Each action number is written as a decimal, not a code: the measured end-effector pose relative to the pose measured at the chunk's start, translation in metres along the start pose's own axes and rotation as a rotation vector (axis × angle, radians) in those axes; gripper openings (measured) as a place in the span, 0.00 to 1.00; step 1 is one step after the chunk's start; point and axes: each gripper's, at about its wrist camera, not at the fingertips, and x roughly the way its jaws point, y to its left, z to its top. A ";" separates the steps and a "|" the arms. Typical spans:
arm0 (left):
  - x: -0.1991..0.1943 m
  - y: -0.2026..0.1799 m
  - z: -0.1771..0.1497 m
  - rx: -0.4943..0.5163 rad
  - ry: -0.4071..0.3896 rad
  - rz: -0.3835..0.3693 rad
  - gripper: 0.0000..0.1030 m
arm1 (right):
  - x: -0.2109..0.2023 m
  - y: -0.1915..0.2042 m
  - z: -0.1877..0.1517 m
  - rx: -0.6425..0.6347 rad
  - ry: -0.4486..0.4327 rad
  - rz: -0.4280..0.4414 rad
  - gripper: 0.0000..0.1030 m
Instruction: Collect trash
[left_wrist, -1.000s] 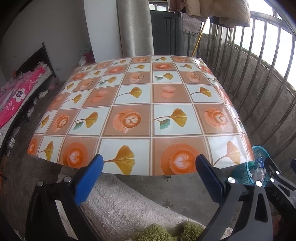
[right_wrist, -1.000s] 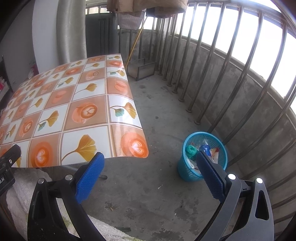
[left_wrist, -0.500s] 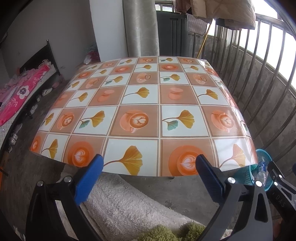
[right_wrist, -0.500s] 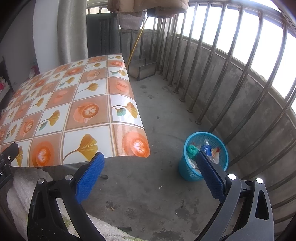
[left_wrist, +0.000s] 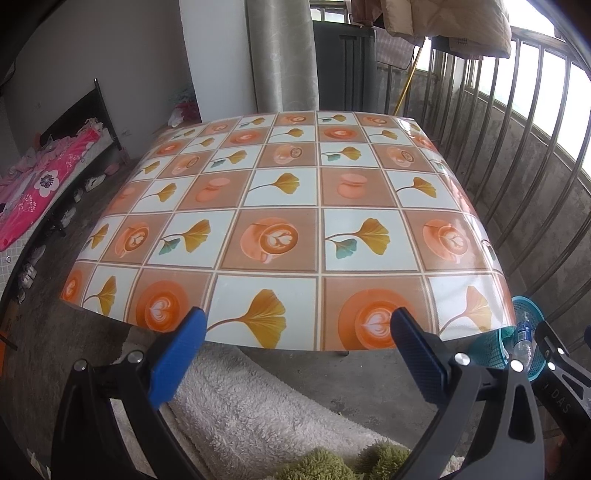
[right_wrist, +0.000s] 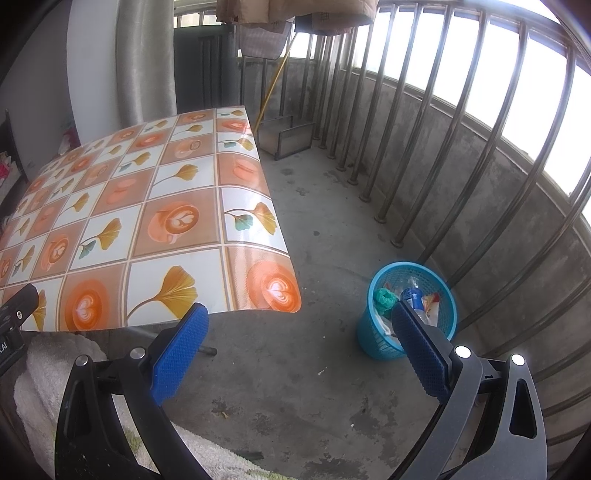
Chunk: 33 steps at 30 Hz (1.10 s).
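Bed with pink floral bedding (left_wrist: 37, 188): far left, against the wall.
Table (left_wrist: 291, 206): square, covered in a glossy cloth of coffee-cup and ginkgo-leaf squares; top bare.
Left gripper (left_wrist: 295, 347): blue pads spread wide, nothing between them; hovers at the table's near edge.
White fleece rug (left_wrist: 258, 406): on the concrete floor beneath the near edge.
Right gripper (right_wrist: 299, 339): pads likewise spread, empty; held over the floor between table corner and basket.
Blue mesh wastebasket (right_wrist: 380, 339): on the floor right of the table, near the metal railing (right_wrist: 461, 147). Holds the trash: plastic bottle (right_wrist: 410, 293), green crumpled piece (right_wrist: 384, 297), wrappers.
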 end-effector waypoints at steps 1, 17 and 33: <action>0.000 0.000 0.000 0.000 -0.001 0.001 0.95 | 0.000 0.000 0.000 0.000 0.000 0.000 0.93; 0.000 0.000 0.000 0.000 0.000 0.000 0.95 | 0.001 0.001 0.000 0.000 0.000 0.002 0.93; 0.000 0.000 0.001 0.001 -0.001 0.002 0.95 | 0.000 0.003 0.000 -0.001 -0.002 0.004 0.93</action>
